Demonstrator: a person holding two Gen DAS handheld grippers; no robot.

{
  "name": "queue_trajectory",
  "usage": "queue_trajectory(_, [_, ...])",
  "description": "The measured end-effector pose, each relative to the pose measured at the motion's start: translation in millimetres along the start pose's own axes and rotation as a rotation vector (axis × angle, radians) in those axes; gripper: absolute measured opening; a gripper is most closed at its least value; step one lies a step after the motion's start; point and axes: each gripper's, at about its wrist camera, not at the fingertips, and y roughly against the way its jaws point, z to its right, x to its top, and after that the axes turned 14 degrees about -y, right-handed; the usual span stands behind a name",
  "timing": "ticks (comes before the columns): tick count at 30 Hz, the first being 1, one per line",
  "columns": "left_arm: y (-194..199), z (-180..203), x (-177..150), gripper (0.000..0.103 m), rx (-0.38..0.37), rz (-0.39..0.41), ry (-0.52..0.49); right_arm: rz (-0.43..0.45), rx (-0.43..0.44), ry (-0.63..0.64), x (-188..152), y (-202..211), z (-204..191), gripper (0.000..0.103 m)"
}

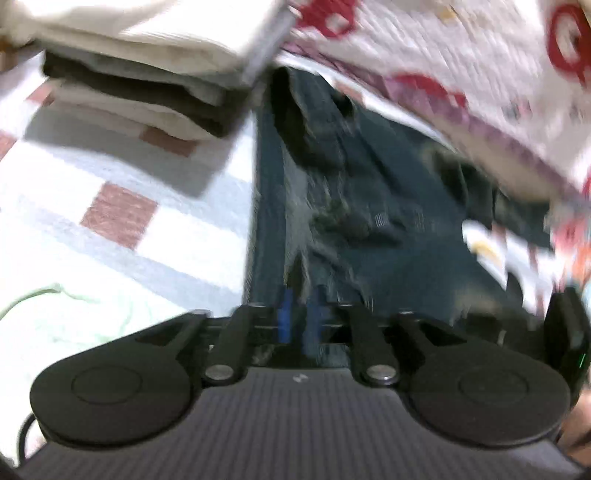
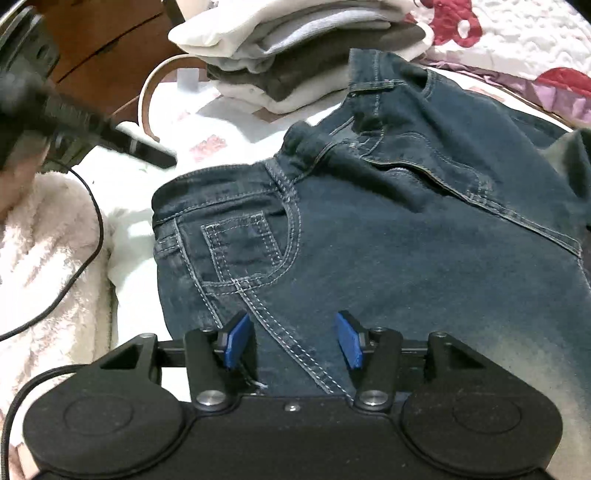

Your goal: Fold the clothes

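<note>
Dark blue jeans (image 2: 388, 236) spread on the checked bedcover (image 1: 122, 206), beside a stack of folded clothes (image 2: 303, 48). Right gripper (image 2: 291, 343) spread apart over the denim; left gripper (image 1: 299, 317) pinched together on the jeans' edge. No readable writing or labels.

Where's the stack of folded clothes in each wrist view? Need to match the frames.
Left wrist: the stack of folded white and dark grey clothes sits upper left, blurred, left of the dark blue denim jeans.
Right wrist: the stack sits top centre, just beyond the jeans' waistband.
Shared landmark: the white quilted cover with red print, to the right of the stack in both views.
</note>
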Motion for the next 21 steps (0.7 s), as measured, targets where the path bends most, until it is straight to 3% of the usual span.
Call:
queue_trajectory(4, [-14.8, -5.8, 12.3, 0.049, 0.008, -0.053, -0.005, 0.002, 0.055, -0.012, 0.9, 5.2, -6.6, 0.057])
queue_trajectory(10, [-60.5, 15.8, 8.1, 0.065, -0.108, -0.231, -0.132, 0.011, 0.171, 0.009, -2.6, 17.0, -22.2, 0.057])
queue_trajectory(13, [-69.1, 19.1, 2.2, 0.068, -0.130, -0.263, -0.133, 0.008, 0.142, 0.126, -8.4, 13.6, -40.3, 0.059])
queue_trajectory(14, [-69.3, 18.7, 2.0, 0.064, -0.134, -0.263, -0.128, 0.015, 0.127, 0.147, -9.4, 11.9, -43.4, 0.059])
queue_trajectory(16, [-60.1, 18.0, 1.9, 0.007, -0.157, -0.232, -0.109, 0.028, 0.098, 0.187, -11.4, 8.4, -49.7, 0.061])
queue_trajectory(21, [-25.2, 16.6, 1.7, 0.004, -0.234, -0.120, -0.052, 0.077, 0.009, 0.296, -16.7, 1.2, -65.3, 0.063])
